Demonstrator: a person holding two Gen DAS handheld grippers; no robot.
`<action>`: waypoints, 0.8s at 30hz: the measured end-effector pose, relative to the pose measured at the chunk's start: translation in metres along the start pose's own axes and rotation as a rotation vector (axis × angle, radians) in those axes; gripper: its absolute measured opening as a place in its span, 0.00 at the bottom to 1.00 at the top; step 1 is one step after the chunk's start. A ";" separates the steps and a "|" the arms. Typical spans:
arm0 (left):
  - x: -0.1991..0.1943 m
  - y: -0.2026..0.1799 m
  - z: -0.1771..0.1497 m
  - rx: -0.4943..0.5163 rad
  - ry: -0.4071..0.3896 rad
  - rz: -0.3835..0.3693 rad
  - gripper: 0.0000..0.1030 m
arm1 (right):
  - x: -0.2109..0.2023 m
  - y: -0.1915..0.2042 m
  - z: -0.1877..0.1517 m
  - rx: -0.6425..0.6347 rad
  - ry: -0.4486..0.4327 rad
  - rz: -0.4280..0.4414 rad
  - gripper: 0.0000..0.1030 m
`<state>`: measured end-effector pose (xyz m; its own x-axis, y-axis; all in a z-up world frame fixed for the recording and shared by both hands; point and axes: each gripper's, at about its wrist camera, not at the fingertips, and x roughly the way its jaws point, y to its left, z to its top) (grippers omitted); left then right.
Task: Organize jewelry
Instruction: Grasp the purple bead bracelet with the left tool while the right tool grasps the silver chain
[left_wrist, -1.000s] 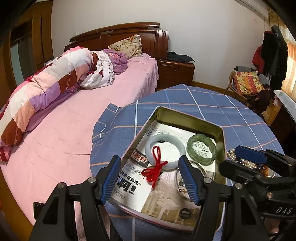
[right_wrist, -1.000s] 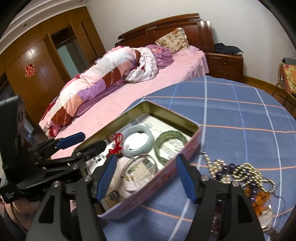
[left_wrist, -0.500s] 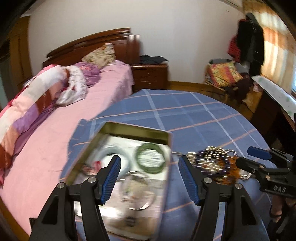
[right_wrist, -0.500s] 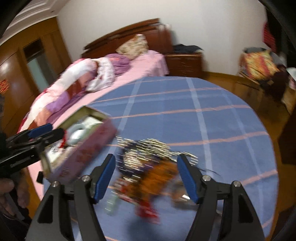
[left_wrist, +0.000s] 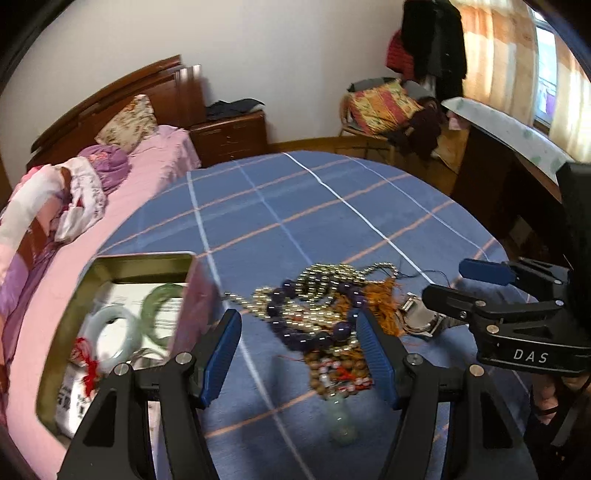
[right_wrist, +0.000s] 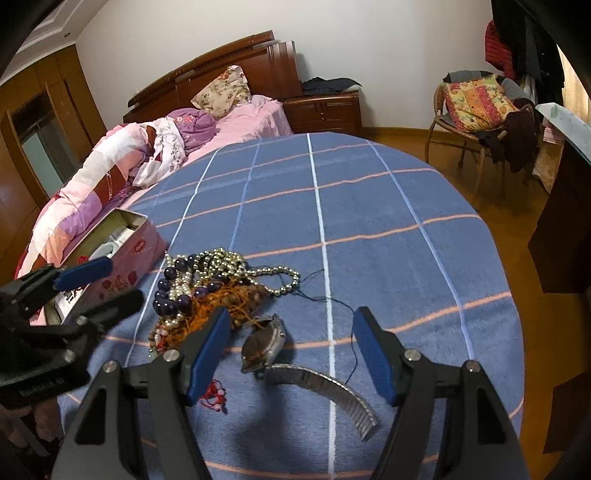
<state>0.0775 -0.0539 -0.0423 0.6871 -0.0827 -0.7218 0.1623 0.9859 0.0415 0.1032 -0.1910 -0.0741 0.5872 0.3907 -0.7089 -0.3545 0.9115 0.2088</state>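
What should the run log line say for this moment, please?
left gripper: open, over bead pile | right gripper: open, over wristwatch | tin: holds bangles

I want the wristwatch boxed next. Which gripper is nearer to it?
Right. The right gripper hangs open just over the wristwatch; the left gripper sits beyond the bead pile.

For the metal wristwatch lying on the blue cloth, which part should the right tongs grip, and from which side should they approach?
Probably the metal band, not the case. The band arches off the blue cloth on the side away from the bead pile, so one finger could go on each face of it. Come from above, on the watch's right. The right tongs are open and empty above the watch.
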 end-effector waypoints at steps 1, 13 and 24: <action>0.003 -0.002 0.001 0.004 0.006 -0.001 0.63 | 0.000 -0.001 0.000 0.002 0.001 -0.001 0.70; 0.030 -0.015 -0.001 0.047 0.068 -0.089 0.34 | 0.004 -0.013 0.000 0.026 0.002 -0.004 0.70; 0.005 -0.009 0.007 0.057 -0.013 -0.073 0.13 | 0.002 -0.014 0.000 0.036 -0.004 -0.005 0.70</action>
<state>0.0844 -0.0643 -0.0420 0.6812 -0.1564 -0.7152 0.2518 0.9674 0.0283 0.1096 -0.2032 -0.0789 0.5919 0.3865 -0.7073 -0.3254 0.9174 0.2290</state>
